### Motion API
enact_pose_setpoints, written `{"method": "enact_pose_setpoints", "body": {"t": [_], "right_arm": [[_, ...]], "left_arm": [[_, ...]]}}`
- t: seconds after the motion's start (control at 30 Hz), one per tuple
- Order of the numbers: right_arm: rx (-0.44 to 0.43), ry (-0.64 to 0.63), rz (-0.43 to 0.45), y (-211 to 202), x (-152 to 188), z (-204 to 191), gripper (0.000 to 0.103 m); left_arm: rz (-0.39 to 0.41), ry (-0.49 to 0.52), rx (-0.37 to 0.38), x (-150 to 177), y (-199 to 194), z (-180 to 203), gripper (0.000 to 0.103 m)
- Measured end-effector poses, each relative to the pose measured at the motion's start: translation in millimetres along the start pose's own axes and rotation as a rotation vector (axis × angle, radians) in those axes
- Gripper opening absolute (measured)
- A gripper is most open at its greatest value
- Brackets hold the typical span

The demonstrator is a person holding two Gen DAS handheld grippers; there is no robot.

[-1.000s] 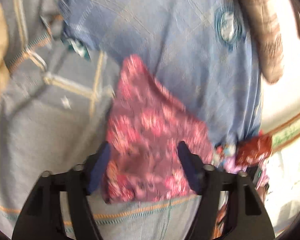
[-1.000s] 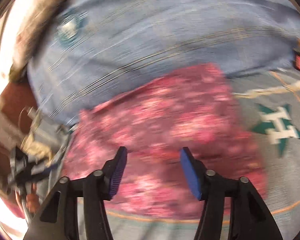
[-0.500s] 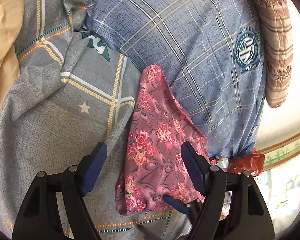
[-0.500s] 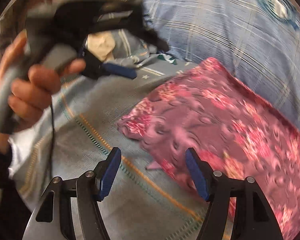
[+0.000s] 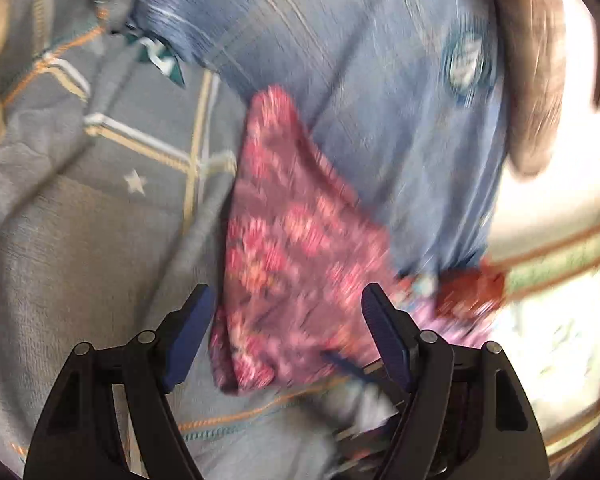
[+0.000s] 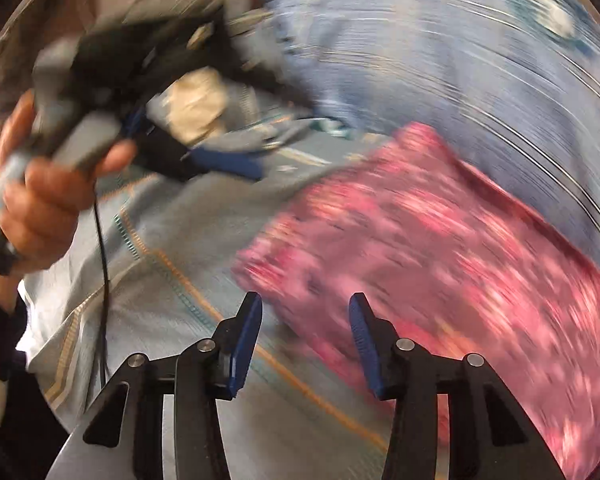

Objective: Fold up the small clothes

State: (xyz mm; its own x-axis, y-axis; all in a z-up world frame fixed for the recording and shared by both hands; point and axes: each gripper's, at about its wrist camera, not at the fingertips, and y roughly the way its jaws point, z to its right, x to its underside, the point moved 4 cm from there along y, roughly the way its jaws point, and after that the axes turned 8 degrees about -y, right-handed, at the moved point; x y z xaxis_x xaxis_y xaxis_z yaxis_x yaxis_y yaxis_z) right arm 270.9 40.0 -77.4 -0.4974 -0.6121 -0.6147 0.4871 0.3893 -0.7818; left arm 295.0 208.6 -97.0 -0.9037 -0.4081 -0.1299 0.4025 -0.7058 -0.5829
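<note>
On the bedsheet (image 5: 80, 240), the floral cloth (image 5: 292, 248) lies between both open tongs, the right tongs (image 6: 305, 320) just narrowing, ungripped.

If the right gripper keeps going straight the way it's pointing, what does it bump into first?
Probably the pink cloth. The right gripper points down at its near edge, jaws apart with nothing gripped, having just been closing. The picture is blurred, so it might touch the bedsheet beside that edge instead.
</note>
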Motion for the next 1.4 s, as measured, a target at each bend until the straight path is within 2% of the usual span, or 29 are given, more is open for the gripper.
{"method": "enact_pose_setpoints", "body": {"t": [0.13, 0.2, 0.27, 0.3, 0.37, 0.43, 0.47, 0.5, 0.6, 0.7, 0.77, 0.87, 0.9, 0.97, 1.0, 1.03, 1.07, 1.13, 1.17, 1.2, 1.27, 1.3, 1.33, 1.4], "right_arm": [[0.036, 0.179, -0.009, -38.9, 46.7, 50.6, 0.048], [0.061, 0.334, -0.012, -61.2, 79.8, 89.9, 0.048], [0.100, 0.532, 0.009, -89.5, 120.7, 134.0, 0.049], [0.115, 0.683, 0.036, -108.0, 150.8, 163.2, 0.053], [0.118, 0.881, 0.076, -127.3, 189.7, 195.9, 0.054], [0.054, 1.038, 0.117, -136.4, 220.8, 217.2, 0.055], [0.020, 1.071, 0.142, -135.8, 226.8, 221.4, 0.055], [-0.028, 1.116, 0.181, -134.5, 233.1, 227.6, 0.055], [-0.093, 1.222, 0.244, -126.7, 243.1, 241.5, 0.060], [-0.186, 1.351, 0.314, -115.3, 252.0, 251.4, 0.063], [-0.189, 1.376, 0.343, -113.9, 254.3, 251.7, 0.063], [-0.194, 1.423, 0.381, -120.5, 261.1, 248.0, 0.063], [-0.197, 1.436, 0.386, -120.5, 262.1, 249.6, 0.063], [-0.204, 1.462, 0.394, -116.8, 262.8, 252.4, 0.063], [-0.206, 1.473, 0.399, -115.6, 263.2, 254.0, 0.063], [-0.203, 1.472, 0.393, -115.0, 261.8, 254.3, 0.061], [-0.198, 1.464, 0.375, -113.9, 259.1, 255.6, 0.056], [-0.213, 1.423, 0.363, -113.2, 252.2, 261.4, 0.008], [-0.228, 1.405, 0.385, -117.1, 247.8, 263.4, 0.003], [-0.224, 1.366, 0.430, -129.1, 241.5, 262.8, 0.004], [-0.206, 1.254, 0.445, -145.9, 228.0, 257.1, 0.003], [-0.200, 1.230, 0.421, -146.9, 227.6, 254.3, 0.004], [-0.202, 1.236, 0.361, -140.4, 234.2, 251.4, 0.004], [-0.200, 1.269, 0.300, -132.9, 249.5, 247.1, 0.009]], "left_arm": [[-0.101, 0.113, -0.151, 29.3, 29.4, 13.5, 0.076], [-0.121, 0.171, -0.209, 45.8, 34.0, 19.6, 0.076], [-0.115, 0.206, -0.227, 59.7, 29.7, 23.9, 0.076], [-0.114, 0.206, -0.224, 63.6, 27.3, 25.4, 0.076], [-0.116, 0.167, -0.194, 68.7, 23.7, 23.5, 0.076], [-0.113, 0.071, -0.148, 72.4, 20.1, 17.4, 0.076], [-0.110, 0.019, -0.119, 75.0, 18.4, 13.8, 0.076], [-0.109, -0.054, -0.048, 79.0, 15.9, 9.5, 0.076], [-0.118, -0.220, 0.084, 87.2, 17.6, -1.4, 0.076], [-0.109, -0.329, 0.105, 85.6, 30.0, -10.4, 0.076], [-0.107, -0.390, 0.111, 79.9, 38.7, -17.0, 0.076], [-0.065, -0.470, 0.170, 67.6, 43.2, -21.3, 0.076], [-0.026, -0.467, 0.138, 62.5, 41.9, -20.2, 0.073], [0.011, -0.433, 0.087, 57.3, 39.8, -14.7, 0.045], [0.019, -0.412, 0.047, 55.7, 41.5, -12.5, 0.016], [0.033, -0.389, 0.001, 54.3, 41.3, -10.7, 0.010], [0.043, -0.379, -0.014, 54.0, 40.3, -9.0, 0.009], [0.076, -0.351, -0.050, 59.0, 33.3, -1.5, 0.008], [0.094, -0.322, -0.059, 62.8, 26.8, 3.4, 0.008], [0.115, -0.269, -0.090, 67.4, 18.5, 7.1, 0.008], [0.127, -0.223, -0.156, 70.9, 17.3, 5.6, 0.008], [0.120, -0.238, -0.184, 70.5, 22.5, -3.3, 0.008], [0.104, -0.271, -0.185, 71.7, 25.0, -13.6, 0.008], [0.092, -0.296, -0.166, 75.0, 30.9, -22.8, 0.008]]}}
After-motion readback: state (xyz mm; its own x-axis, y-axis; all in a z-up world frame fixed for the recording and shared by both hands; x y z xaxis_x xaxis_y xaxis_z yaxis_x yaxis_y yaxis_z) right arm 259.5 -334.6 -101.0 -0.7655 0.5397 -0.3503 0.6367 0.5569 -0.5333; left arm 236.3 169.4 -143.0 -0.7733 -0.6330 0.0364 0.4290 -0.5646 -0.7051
